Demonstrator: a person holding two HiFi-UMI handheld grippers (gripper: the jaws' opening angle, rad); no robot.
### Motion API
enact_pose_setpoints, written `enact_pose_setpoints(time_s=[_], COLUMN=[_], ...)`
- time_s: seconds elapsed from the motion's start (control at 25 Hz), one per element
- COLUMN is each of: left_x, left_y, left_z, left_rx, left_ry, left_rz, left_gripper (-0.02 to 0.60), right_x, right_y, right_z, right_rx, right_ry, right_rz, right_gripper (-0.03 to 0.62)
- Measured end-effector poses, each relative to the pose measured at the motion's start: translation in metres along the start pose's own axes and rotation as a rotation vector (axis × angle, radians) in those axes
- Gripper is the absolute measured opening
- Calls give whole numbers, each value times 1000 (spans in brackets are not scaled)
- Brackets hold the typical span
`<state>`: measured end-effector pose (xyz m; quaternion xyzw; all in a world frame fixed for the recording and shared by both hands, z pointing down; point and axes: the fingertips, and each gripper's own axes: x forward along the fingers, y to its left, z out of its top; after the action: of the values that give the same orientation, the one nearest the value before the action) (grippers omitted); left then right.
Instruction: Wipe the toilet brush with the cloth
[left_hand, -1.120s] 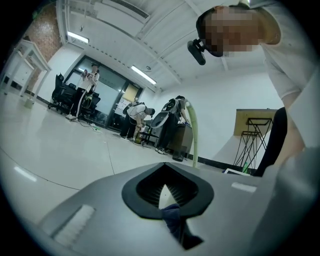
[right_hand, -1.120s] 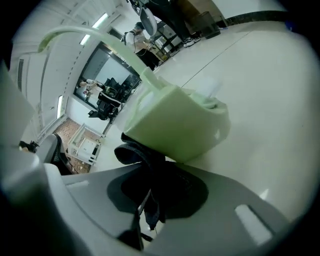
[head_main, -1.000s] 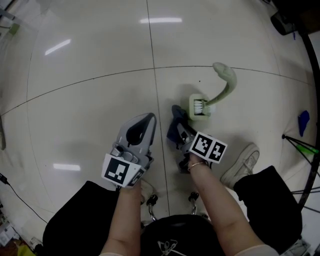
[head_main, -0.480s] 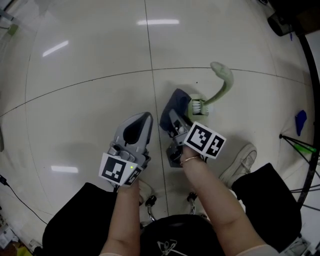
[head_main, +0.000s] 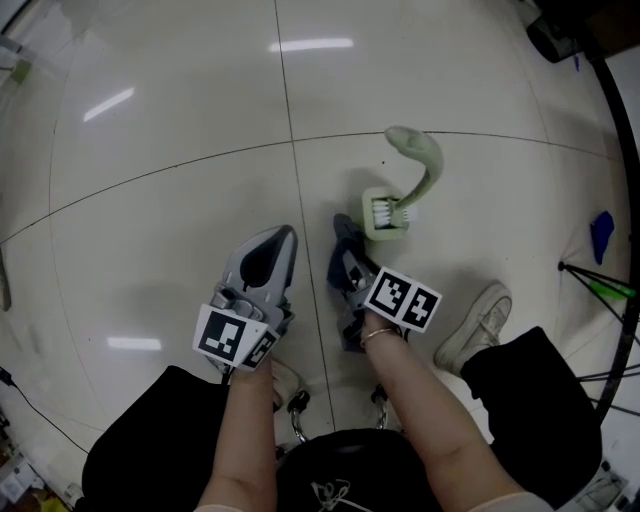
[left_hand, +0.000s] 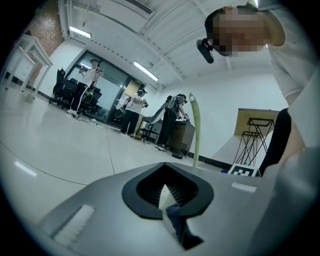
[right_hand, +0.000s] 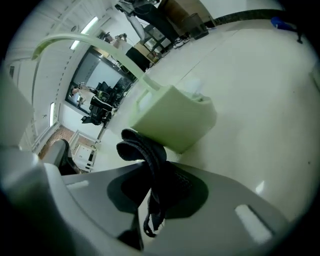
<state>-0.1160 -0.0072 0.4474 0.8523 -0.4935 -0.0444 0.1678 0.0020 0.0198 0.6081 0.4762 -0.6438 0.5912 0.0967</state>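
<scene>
A pale green toilet brush (head_main: 418, 170) stands in its square pale green holder (head_main: 384, 217) on the glossy tiled floor, white bristles showing and the curved handle rising away from me. My right gripper (head_main: 349, 258) is shut on a dark blue cloth (head_main: 343, 228), which hangs just short of the holder's near left corner. In the right gripper view the cloth (right_hand: 145, 151) droops from the jaws right in front of the holder (right_hand: 174, 118). My left gripper (head_main: 283, 236) hovers to the left with its jaws shut and nothing in them, apart from the brush.
My white shoe (head_main: 479, 326) rests on the floor right of the right gripper. Black stand legs (head_main: 598, 284) and a small blue object (head_main: 601, 236) lie at the far right. Metal stool legs (head_main: 298, 412) show below my arms. People and chairs stand far off in the left gripper view.
The right gripper with the cloth went forward against the holder's left side, then drew back a little toward me. The left gripper has barely moved.
</scene>
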Motion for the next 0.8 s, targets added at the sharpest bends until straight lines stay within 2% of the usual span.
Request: enact_pose_setpoints(time_s=[0.16, 0.28, 0.36, 0.48, 0.6, 0.72, 0.8], left_x=[14, 25, 33, 42, 44, 51, 58], left_y=[-1, -7, -14, -24, -21, -24, -37], left_z=[6, 18, 33, 69, 123, 189, 220], left_rx=[2, 20, 33, 86, 146, 214, 257], left_ry=[-8, -16, -33, -47, -102, -187, -213], left_rz=[9, 15, 13, -9, 8, 2, -21], left_gripper=[8, 8, 8, 8, 8, 8, 8], right_x=[-11, -17, -28, -64, -114, -160, -187], right_y=[-19, -2, 26, 85, 155, 218, 247], right_z=[-31, -39, -32, -11, 11, 50, 70], right_rx=[22, -121, -236, -390, -473, -593, -698], right_ry=[82, 161, 165, 117, 57, -95, -178], right_rz=[-30, 13, 75, 192, 332, 437, 468], right_gripper=[72, 72, 72, 72, 72, 72, 72])
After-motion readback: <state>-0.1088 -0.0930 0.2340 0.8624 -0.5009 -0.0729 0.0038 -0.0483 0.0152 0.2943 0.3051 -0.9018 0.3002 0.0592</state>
